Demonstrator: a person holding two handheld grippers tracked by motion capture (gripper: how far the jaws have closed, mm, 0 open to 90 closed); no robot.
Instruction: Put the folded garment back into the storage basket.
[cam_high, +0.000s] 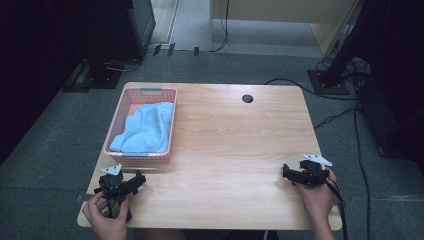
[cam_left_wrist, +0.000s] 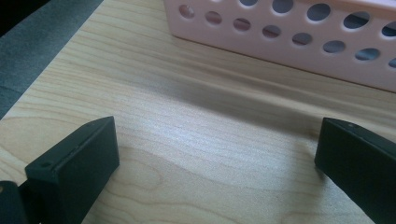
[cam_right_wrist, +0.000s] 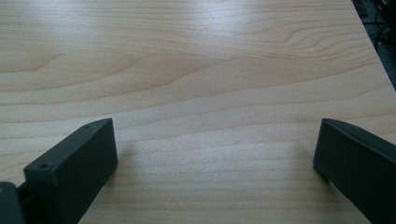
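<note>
Wooden table (cam_high: 235, 145): one pink basket (cam_high: 112, 135), one blue cloth (cam_high: 147, 127), two tools

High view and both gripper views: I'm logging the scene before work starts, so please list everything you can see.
Basket: one, pink, perforated, table's far left.
Cloth: one, light blue, crumpled inside the basket.
Table: one, light wood, with a dark round hole near its far edge.
Cables: several, black, on the grey carpet at right.
Left gripper: one, black, open, near the basket's front.
Right gripper: one, black, open, near right edge.
</note>
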